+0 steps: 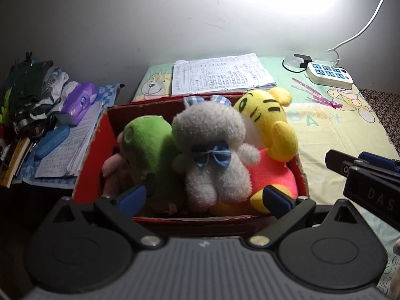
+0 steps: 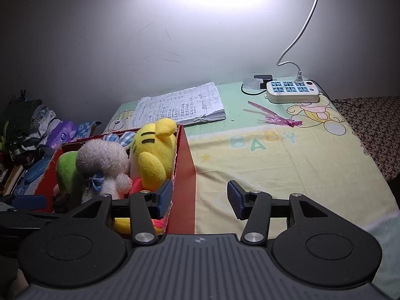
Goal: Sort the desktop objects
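Left gripper (image 1: 203, 198): jaws wide apart, empty, at the near rim of the red box (image 1: 90, 157). Right gripper (image 2: 200, 200): jaws apart, empty, straddling the box's right wall. Box contents: green plush (image 1: 147, 147), grey plush (image 1: 212, 155), yellow tiger plush (image 1: 270, 122). Behind the box, on the printed cloth (image 2: 287, 160): paper stack (image 2: 180, 105), power strip (image 2: 292, 91).

fuzzy plush toys (image 1: 212, 155) fill a matt cardboard box (image 1: 92, 160); printed cloth (image 2: 275, 155) covers the table.
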